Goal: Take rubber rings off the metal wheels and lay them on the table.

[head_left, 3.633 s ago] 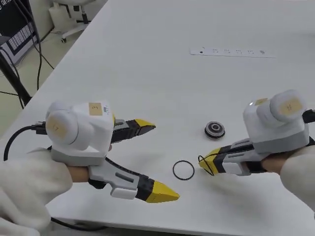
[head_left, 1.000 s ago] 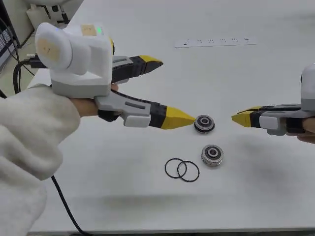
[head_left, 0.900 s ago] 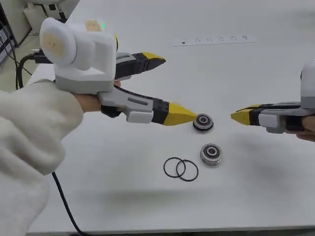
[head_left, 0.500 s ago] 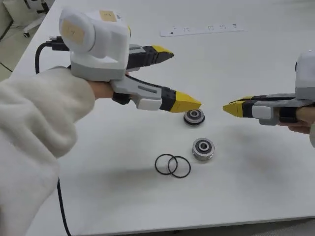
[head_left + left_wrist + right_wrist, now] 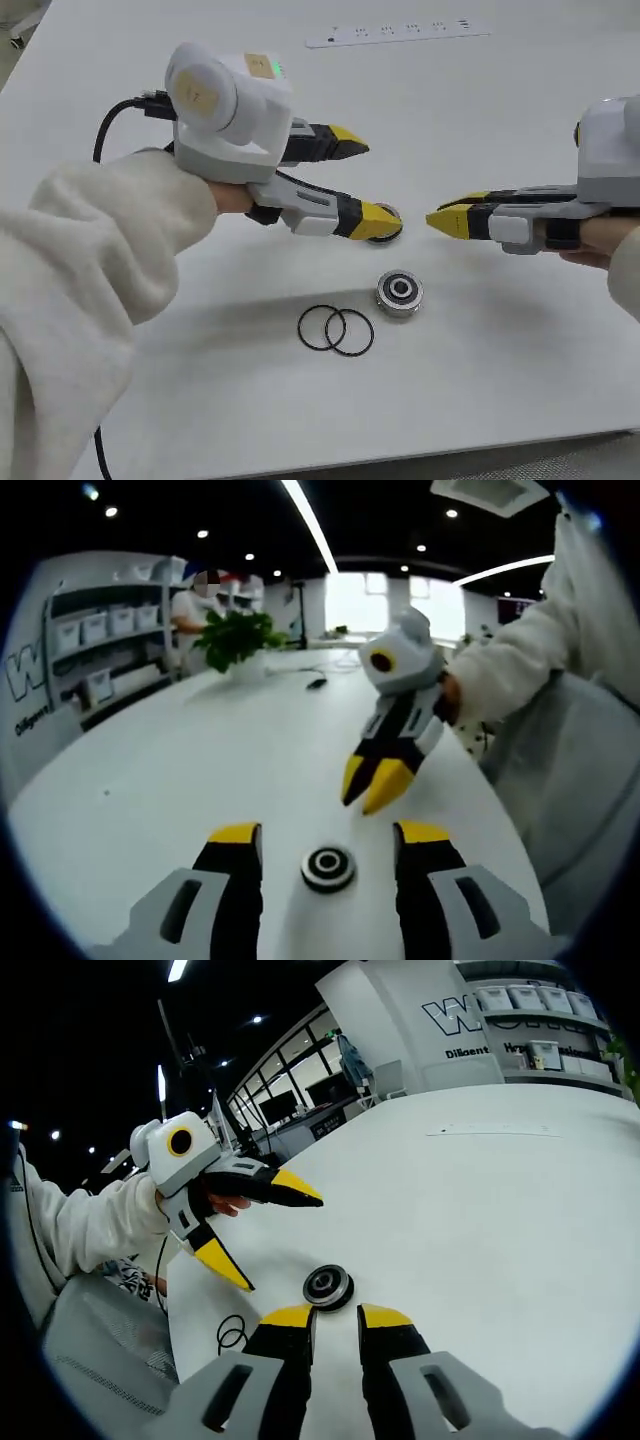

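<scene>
Two metal wheels lie on the white table [image 5: 500,380]. The far wheel [image 5: 388,224], dark-rimmed, is half hidden behind the lower jaw of my left gripper [image 5: 375,187], which is open. That wheel [image 5: 328,867] lies flat between the left jaws' tips. My right gripper [image 5: 437,219] points at it from the right, jaws close together with nothing between them, and the wheel [image 5: 329,1286] is just beyond its tips. The near wheel [image 5: 400,291] has a grey rim. Two black rubber rings [image 5: 336,330] lie overlapping beside it.
A white power strip [image 5: 400,32] lies at the table's far side. A black cable [image 5: 112,125] trails from the left gripper off the table's left edge. A person stands by shelves and a plant [image 5: 235,638] far behind the table.
Since 3.6 s ago the right gripper has let go of a ring; a second ring and wheel lie on the table. In the last second the left gripper has lowered around the far wheel.
</scene>
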{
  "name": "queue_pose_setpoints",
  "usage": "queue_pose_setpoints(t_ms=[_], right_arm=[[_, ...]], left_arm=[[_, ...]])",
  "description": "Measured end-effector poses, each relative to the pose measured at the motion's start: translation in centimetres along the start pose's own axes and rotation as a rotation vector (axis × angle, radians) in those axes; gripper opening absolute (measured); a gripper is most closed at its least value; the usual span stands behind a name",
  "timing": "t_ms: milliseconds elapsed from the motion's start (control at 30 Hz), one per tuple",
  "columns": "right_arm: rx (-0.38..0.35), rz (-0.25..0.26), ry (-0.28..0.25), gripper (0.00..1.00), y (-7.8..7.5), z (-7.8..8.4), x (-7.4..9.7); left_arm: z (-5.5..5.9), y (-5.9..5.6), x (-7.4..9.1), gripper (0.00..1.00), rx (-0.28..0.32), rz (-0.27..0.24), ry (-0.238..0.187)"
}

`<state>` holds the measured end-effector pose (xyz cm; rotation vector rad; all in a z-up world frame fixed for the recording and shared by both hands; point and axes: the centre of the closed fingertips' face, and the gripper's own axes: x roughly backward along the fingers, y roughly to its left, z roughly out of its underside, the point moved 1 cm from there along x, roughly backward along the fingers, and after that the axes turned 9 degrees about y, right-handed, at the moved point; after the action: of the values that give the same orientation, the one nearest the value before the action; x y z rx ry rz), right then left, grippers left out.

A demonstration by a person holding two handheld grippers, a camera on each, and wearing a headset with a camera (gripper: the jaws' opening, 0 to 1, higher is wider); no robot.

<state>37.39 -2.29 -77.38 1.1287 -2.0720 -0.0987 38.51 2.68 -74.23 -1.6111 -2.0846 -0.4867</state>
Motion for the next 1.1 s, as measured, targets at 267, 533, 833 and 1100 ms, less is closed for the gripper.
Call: queue_pose_setpoints(t_ms=[267, 533, 833, 1100], right_arm=[[0.011, -0.013, 0.042, 0.15, 0.1, 0.9, -1.4], [0.018, -0.023, 0.049, 0.18, 0.2, 0.9, -2.1], [0.04, -0.023, 0.055, 0.19, 0.3, 0.9, -2.4], [0.073, -0.01, 0.057, 0.23, 0.6, 1.0, -2.9]], left_arm=[[1.1, 0.1, -1.0, 0.44, 0.041, 0.006, -0.003], [2.2, 0.1, -2.1, 0.34, 0.055, 0.02, 0.013], [2.9, 0.1, -2.5, 0.23, 0.081, 0.018, 0.02], [3.3, -0.1, -2.4, 0.15, 0.063, -0.001, 0.033]])
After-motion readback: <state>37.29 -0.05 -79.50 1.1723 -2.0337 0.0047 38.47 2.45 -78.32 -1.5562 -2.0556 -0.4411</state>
